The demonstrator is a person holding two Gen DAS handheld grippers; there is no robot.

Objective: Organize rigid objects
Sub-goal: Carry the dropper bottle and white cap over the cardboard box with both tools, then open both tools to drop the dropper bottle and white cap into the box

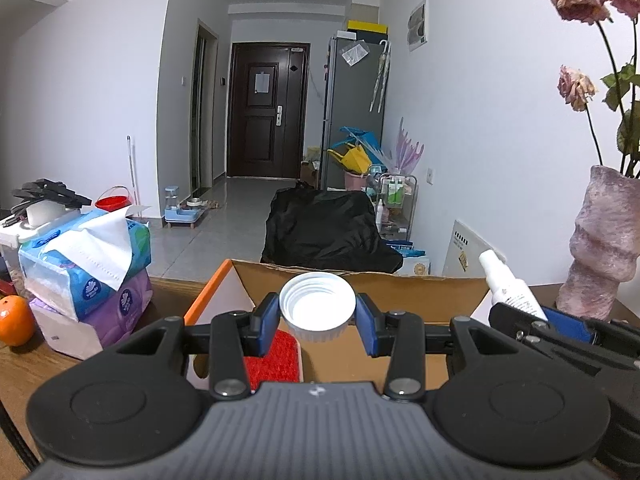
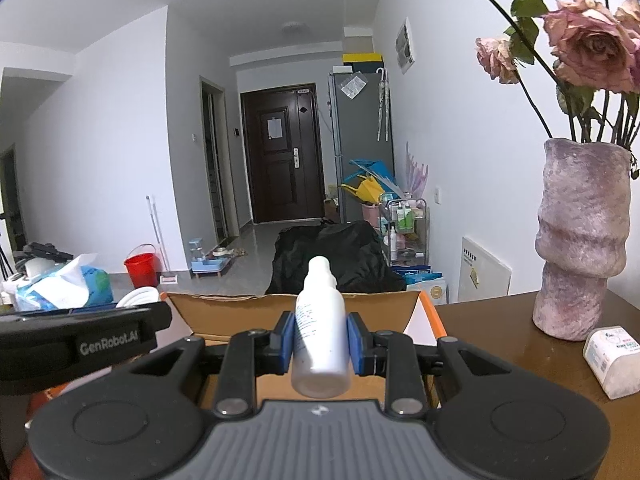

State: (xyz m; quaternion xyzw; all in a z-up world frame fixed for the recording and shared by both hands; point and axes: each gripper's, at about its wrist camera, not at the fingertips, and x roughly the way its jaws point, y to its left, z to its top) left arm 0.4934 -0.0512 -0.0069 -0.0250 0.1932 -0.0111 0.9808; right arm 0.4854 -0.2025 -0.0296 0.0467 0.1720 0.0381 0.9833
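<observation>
My left gripper (image 1: 318, 318) is shut on a white ribbed screw cap (image 1: 318, 306), held with its open side towards the camera above an open cardboard box (image 1: 360, 280) with an orange edge. A red rough-textured item (image 1: 274, 360) lies inside the box below the cap. My right gripper (image 2: 320, 338) is shut on a white spray bottle (image 2: 320, 328), nozzle pointing away, over the same cardboard box (image 2: 224, 312). The left wrist view shows the bottle (image 1: 508, 284) and the right gripper (image 1: 568, 328) at the right. The left gripper's body (image 2: 80, 340) and the cap's rim (image 2: 138, 296) show at the right wrist view's left.
A stack of tissue packs (image 1: 88, 272) and an orange (image 1: 14, 320) sit on the wooden table (image 1: 24, 364) left of the box. A pink vase (image 2: 580, 236) with dried roses and a small white container (image 2: 614, 360) stand to the right. A black bag (image 1: 328, 232) lies on the floor beyond.
</observation>
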